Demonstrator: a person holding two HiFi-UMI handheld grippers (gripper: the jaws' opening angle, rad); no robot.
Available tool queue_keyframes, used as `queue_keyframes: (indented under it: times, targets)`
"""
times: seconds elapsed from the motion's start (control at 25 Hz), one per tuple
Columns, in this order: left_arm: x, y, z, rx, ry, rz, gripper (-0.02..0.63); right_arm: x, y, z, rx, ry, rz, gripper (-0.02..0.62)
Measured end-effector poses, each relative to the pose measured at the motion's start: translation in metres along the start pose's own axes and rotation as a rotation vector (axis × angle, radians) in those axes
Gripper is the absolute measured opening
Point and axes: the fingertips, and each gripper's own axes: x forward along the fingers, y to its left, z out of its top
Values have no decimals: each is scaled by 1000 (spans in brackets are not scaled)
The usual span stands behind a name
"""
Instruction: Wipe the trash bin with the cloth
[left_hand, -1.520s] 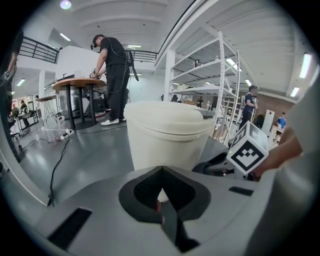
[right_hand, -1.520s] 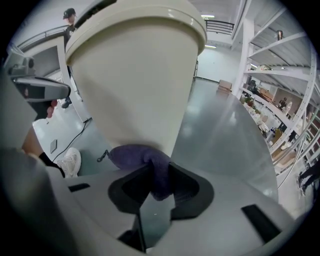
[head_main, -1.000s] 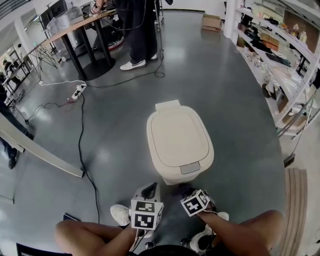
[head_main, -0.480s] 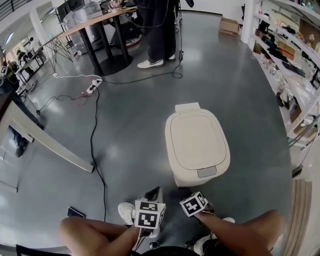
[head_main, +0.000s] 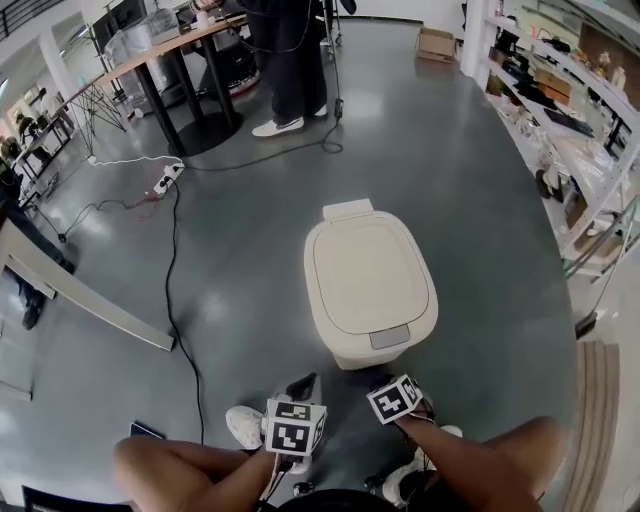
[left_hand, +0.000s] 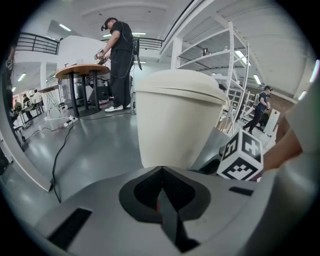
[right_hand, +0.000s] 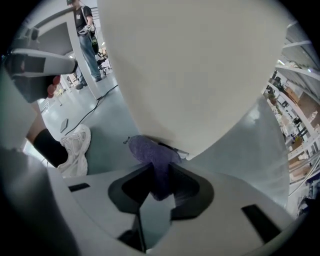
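Note:
The cream trash bin (head_main: 368, 285) stands on the grey floor with its lid closed, just ahead of both grippers. My right gripper (right_hand: 159, 172) is shut on a purple cloth (right_hand: 150, 152), and the cloth lies against the bin (right_hand: 195, 70) low on its near side. In the head view the right gripper (head_main: 390, 385) sits at the bin's base, and the cloth is hidden there. My left gripper (head_main: 300, 388) is a little to the left of it. Its jaws are shut with nothing between them (left_hand: 161, 172), pointing at the bin (left_hand: 177, 115).
A black cable (head_main: 170, 270) runs across the floor to the left, past a power strip (head_main: 163, 177). A person (head_main: 285, 60) stands by a table (head_main: 170, 45) at the back. Shelves (head_main: 560, 110) line the right side. A white shoe (head_main: 243, 425) is beside the left gripper.
The head view swung so the bin slid right in the picture and then back to the left. Both grippers have stayed low at the bin's near side.

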Motion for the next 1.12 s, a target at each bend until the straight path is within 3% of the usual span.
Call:
queue_keyframes:
  times: [0.28, 0.48, 0.64, 0.92, 1.12]
  targets:
    - [11, -19, -1, 25, 21, -28, 0, -5, -44, -26, 144, -16, -74, 92]
    - [17, -37, -3, 66, 41, -41, 0, -15, -56, -42, 200, -20, -67, 92]
    - [12, -56, 15, 96, -28, -49, 0, -30, -66, -49, 299, -56, -59, 92]
    - [-5, -110, 54, 111, -112, -116, 0, -76, -109, -40, 527, -228, -67, 92]
    - [-17, -162, 80, 213, -170, -156, 0, -114, -139, -24, 675, -387, -21, 92]
